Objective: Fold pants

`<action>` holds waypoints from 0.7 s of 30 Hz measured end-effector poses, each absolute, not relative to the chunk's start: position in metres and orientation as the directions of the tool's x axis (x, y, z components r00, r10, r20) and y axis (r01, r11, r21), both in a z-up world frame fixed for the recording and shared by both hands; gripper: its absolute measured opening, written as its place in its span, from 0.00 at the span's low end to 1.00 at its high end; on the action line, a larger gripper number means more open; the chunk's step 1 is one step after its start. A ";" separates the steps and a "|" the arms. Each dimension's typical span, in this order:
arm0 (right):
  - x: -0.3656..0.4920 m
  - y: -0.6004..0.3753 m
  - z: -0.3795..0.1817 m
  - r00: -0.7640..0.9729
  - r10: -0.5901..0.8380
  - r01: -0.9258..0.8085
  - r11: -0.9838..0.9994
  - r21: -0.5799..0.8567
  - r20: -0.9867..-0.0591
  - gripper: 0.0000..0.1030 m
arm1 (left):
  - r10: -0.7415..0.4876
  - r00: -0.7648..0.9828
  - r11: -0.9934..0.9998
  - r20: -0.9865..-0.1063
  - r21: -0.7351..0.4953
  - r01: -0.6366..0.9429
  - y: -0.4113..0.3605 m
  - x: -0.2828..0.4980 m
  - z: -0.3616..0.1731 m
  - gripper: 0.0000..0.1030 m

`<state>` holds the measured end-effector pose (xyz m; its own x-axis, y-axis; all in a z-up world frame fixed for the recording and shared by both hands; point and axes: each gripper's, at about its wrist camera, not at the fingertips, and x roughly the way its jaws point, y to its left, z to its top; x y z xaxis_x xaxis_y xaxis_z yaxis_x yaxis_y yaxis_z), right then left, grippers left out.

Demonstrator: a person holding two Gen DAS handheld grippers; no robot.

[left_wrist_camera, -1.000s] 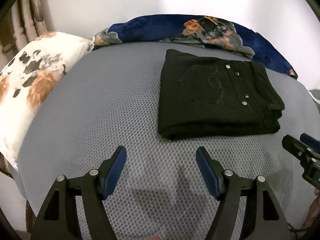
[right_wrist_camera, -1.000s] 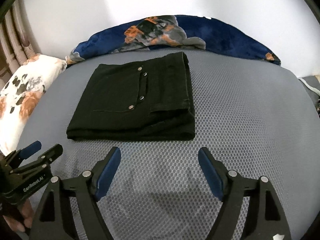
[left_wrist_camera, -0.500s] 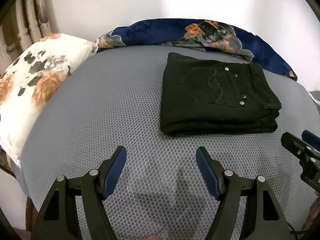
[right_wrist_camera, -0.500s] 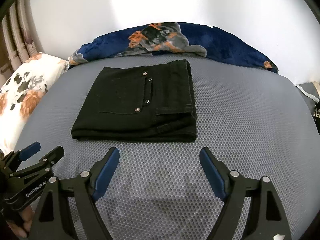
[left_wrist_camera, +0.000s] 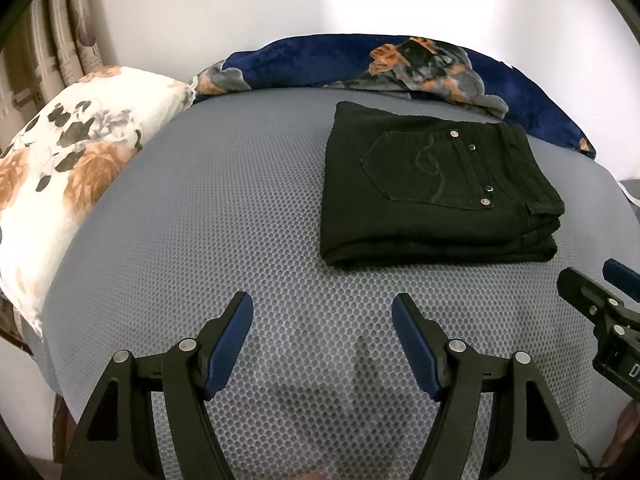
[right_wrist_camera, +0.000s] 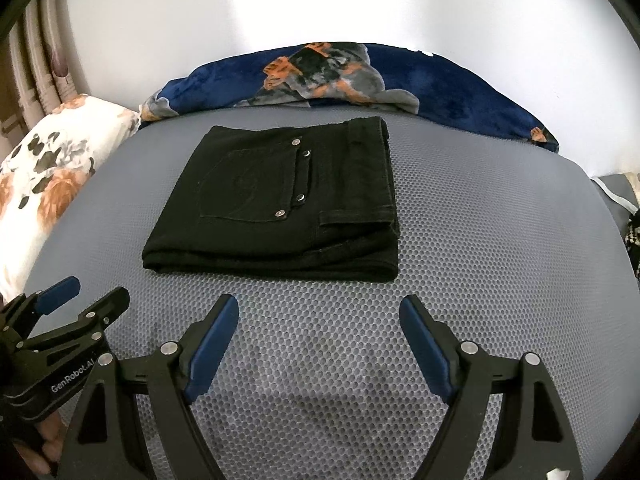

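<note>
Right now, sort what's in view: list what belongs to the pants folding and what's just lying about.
Part of the job:
- black pants, folded on the grey mattress
- left gripper, open, empty
- right gripper, open, empty

Just lying about:
- floral pillow
- navy blanket along the wall
- curtain

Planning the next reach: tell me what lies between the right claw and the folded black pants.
Only bare grey honeycomb-mesh mattress cover separates the open right claw from the folded black denim pants, seen in the right wrist view.
</note>
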<state>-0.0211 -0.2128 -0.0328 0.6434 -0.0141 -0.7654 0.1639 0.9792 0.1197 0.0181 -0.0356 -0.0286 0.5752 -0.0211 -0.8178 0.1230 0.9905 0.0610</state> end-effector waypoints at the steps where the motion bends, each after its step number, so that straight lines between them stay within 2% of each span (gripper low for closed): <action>1: -0.021 -0.213 -0.033 0.643 -0.013 0.163 0.979 0.120 -0.766 0.78 | -0.020 0.575 0.990 -0.818 0.063 0.124 -0.036 0.018 -0.029 0.70; 21: -0.018 -0.208 -0.037 0.631 -0.011 0.152 0.982 0.110 -0.775 0.78 | -0.016 0.576 0.990 -0.818 0.069 0.125 -0.037 0.018 -0.030 0.70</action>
<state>-0.0179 -0.2083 -0.0372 0.6315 -0.0106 -0.7753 0.1520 0.9822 0.1104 0.0177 -0.0374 -0.0299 0.5756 -0.0158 -0.8176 0.1252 0.9897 0.0690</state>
